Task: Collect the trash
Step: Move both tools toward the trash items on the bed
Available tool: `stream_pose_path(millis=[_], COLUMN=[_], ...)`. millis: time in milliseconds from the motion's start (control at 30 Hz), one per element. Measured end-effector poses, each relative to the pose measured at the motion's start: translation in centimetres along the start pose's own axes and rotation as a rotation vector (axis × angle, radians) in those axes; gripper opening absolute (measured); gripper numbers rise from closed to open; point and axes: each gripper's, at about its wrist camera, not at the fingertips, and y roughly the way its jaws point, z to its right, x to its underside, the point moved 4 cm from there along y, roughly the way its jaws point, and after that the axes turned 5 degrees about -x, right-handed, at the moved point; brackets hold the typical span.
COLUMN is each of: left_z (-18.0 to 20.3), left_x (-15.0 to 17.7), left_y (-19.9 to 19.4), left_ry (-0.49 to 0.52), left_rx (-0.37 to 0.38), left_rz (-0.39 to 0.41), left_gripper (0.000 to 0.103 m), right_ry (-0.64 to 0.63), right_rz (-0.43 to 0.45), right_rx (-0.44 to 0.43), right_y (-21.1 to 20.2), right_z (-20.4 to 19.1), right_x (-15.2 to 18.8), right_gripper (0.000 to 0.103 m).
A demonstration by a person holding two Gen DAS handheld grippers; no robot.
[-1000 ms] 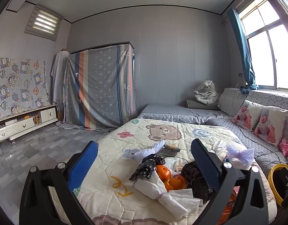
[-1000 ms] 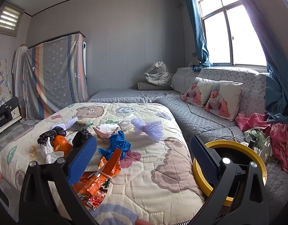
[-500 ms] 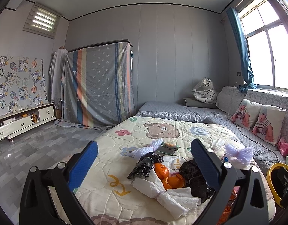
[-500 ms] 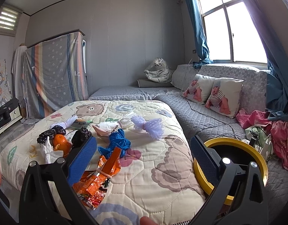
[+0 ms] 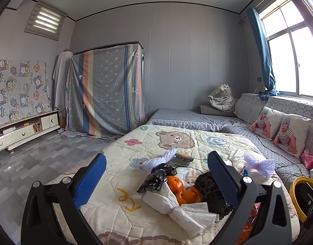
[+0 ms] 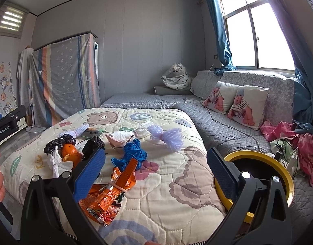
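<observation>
Trash lies on a cartoon quilt (image 5: 172,140) on the bed. In the left wrist view: white tissue (image 5: 177,208), orange peel (image 5: 181,189), two black bags (image 5: 158,177), purple foam nets (image 5: 258,166). My left gripper (image 5: 154,181) is open and empty above them. In the right wrist view: orange snack wrappers (image 6: 111,192), a blue glove (image 6: 134,155), a purple foam net (image 6: 168,136). My right gripper (image 6: 155,171) is open and empty above the quilt's near edge. A yellow-rimmed black bin (image 6: 258,175) stands at the right, beside the right finger.
A grey quilted sofa (image 6: 221,126) with baby-print pillows (image 6: 236,104) runs along the right under the window. Pink clothes (image 6: 303,143) and cables lie by the bin. A draped wardrobe (image 5: 107,91) and low white cabinet (image 5: 23,130) stand left. The left gripper's body (image 6: 7,124) shows at left.
Both views have shifted slightly; the left camera turned a little right and both dipped slightly toward the bed. Nothing on the quilt has moved and both grippers stay open.
</observation>
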Motion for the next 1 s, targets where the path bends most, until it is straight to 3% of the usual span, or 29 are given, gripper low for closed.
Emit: stream_pose_path(millis=[400, 600, 767, 1000], left_z=[0.2, 0.1, 0.8, 1.9], left_x=[0.6, 1.3, 1.9, 3.7], left_y=[0.3, 0.9, 2.4, 4.8], left_ry=[0.003, 0.008, 0.085, 0.085], left_rx=[0.020, 0.106, 0.098, 0.323], left_rz=[-0.011, -0.035, -0.024, -0.140], left_gripper=[0.096, 0.096, 0.096, 0.096], right_ry=[0.004, 0.001, -0.024, -0.022], right_rz=[-0.010, -0.012, -0.035, -0.112], right_rx=[-0.019, -0.086, -0.145, -0.276], right_y=[0.3, 0.7, 1.9, 4.1], right_z=[0.0, -0.2, -0.5, -1.0], right_x=[0.3, 0.3, 0.4, 1.1], right_gripper=[0.095, 0.095, 0.095, 0.095])
